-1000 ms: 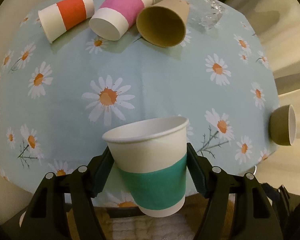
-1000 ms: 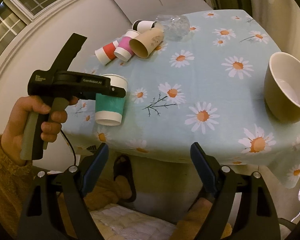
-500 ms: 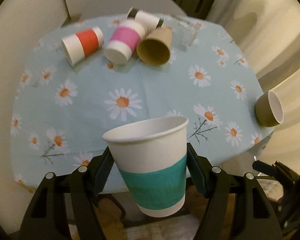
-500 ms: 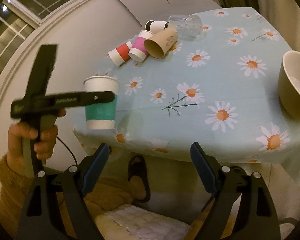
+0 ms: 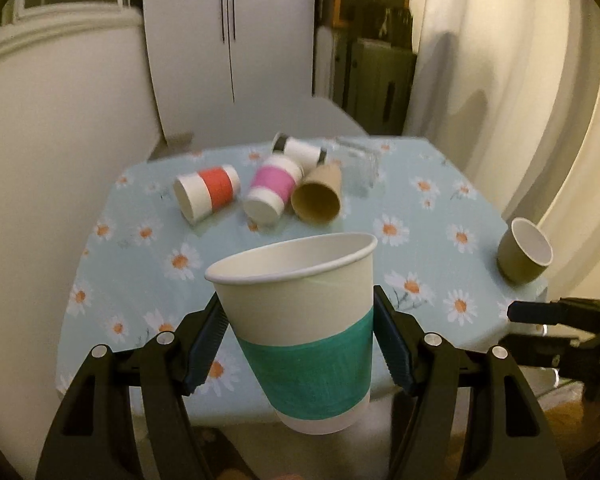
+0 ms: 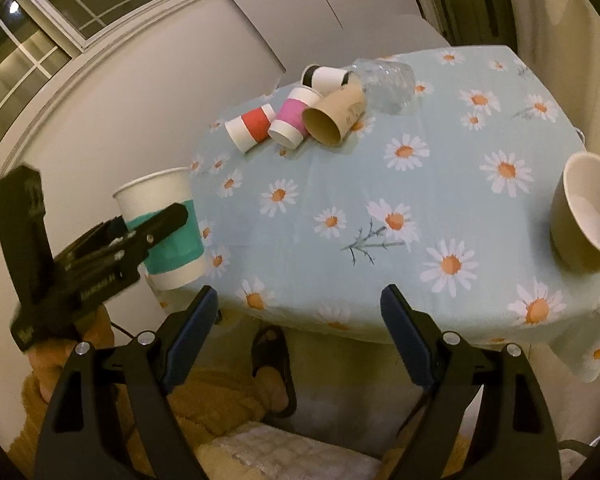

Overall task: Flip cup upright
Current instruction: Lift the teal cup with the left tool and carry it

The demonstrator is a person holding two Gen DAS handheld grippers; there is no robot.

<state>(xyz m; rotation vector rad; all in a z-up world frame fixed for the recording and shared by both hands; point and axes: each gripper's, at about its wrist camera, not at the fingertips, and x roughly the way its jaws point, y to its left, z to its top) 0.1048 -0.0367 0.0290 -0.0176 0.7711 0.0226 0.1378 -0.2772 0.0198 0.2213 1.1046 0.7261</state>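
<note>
My left gripper (image 5: pixel 300 344) is shut on a white paper cup with a green band (image 5: pixel 300 332). It holds the cup mouth up, slightly tilted, in the air off the near left edge of the table (image 5: pixel 140 280). The same cup (image 6: pixel 164 228) and the left gripper (image 6: pixel 140 236) show in the right wrist view at the left. My right gripper (image 6: pixel 300 336) is open and empty, below the table's front edge; part of it shows in the left wrist view (image 5: pixel 560 320).
On the daisy tablecloth (image 6: pixel 380 184) several cups lie on their sides at the back: a red-banded one (image 5: pixel 208 192), a pink-banded one (image 5: pixel 272 188), a brown one (image 5: pixel 318 196), a black-banded one (image 5: pixel 300 148) and a clear glass (image 5: pixel 358 164). An olive mug (image 6: pixel 588 216) stands at the right edge.
My left gripper has lifted and pulled back from the table with the green-banded cup. The table now looks farther away. The right gripper has stayed about where it was.
</note>
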